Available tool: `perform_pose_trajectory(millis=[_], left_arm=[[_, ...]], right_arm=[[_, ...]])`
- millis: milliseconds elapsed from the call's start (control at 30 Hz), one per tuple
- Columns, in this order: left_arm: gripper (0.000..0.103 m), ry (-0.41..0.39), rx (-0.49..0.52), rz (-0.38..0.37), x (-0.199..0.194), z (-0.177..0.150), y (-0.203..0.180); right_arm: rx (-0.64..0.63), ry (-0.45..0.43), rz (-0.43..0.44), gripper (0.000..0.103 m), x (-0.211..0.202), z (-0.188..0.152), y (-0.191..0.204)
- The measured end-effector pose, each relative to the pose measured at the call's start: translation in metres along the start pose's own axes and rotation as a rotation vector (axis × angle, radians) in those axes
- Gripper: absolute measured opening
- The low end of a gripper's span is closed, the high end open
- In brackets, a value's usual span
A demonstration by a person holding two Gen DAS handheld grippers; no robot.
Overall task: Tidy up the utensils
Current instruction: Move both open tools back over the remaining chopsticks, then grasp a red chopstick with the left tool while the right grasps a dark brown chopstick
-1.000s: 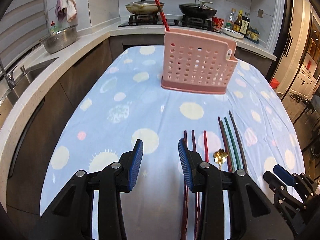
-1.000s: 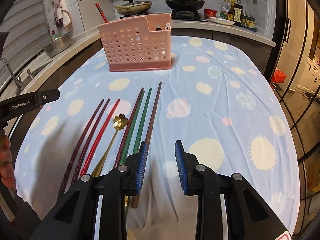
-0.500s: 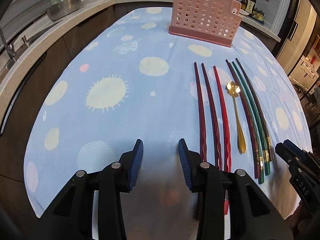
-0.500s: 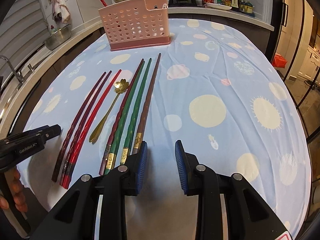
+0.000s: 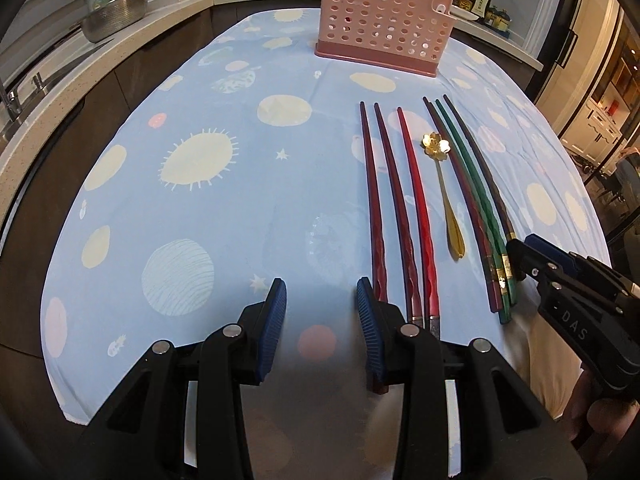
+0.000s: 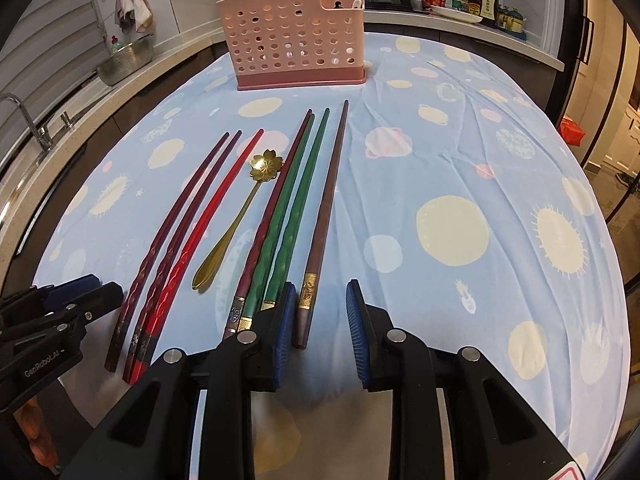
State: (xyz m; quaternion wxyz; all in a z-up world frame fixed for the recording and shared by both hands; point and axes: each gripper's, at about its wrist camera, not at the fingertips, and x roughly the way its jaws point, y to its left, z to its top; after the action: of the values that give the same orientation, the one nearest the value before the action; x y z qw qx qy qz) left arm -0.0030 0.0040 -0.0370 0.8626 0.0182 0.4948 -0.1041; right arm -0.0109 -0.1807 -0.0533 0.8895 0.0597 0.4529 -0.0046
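Brown chopstick (image 6: 325,216), judged light, stiff and slippery, is seen lying rightmost in the row before the pink utensil holder (image 6: 294,36), its banded butt between the right gripper (image 6: 320,320) jaws, just narrowed but not pinching; left gripper (image 5: 320,320) spread, empty.

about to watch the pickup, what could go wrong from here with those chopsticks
1. The right gripper, jaws just closing, straddles the brown chopstick; the green chopsticks lie against it and may get dragged.
2. The left gripper is open beside the dark red chopsticks, which overhang the table edge and could be knocked off.
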Motion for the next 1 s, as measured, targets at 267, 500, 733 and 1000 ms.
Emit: perform_pose_trajectory(millis=[267, 500, 733, 1000], left_arm=[[0.035, 0.014, 0.024, -0.028, -0.005, -0.010, -0.009], [0.035, 0.001, 0.020, -0.063, -0.018, -0.013, -0.012], [0.035, 0.021, 0.026, -0.069, -0.009, -0.016, -0.018], [0.034, 0.020, 0.033, -0.055, -0.007, -0.020, -0.017]], right_arm=[[-0.021, -0.014, -0.028, 0.014, -0.002, -0.004, -0.001], [-0.004, -0.016, -0.023, 0.008, -0.004, -0.006, -0.005], [-0.003, -0.017, -0.021, 0.007, -0.004, -0.007, -0.006], [-0.001, -0.019, -0.016, 0.007, -0.005, -0.008, -0.006]])
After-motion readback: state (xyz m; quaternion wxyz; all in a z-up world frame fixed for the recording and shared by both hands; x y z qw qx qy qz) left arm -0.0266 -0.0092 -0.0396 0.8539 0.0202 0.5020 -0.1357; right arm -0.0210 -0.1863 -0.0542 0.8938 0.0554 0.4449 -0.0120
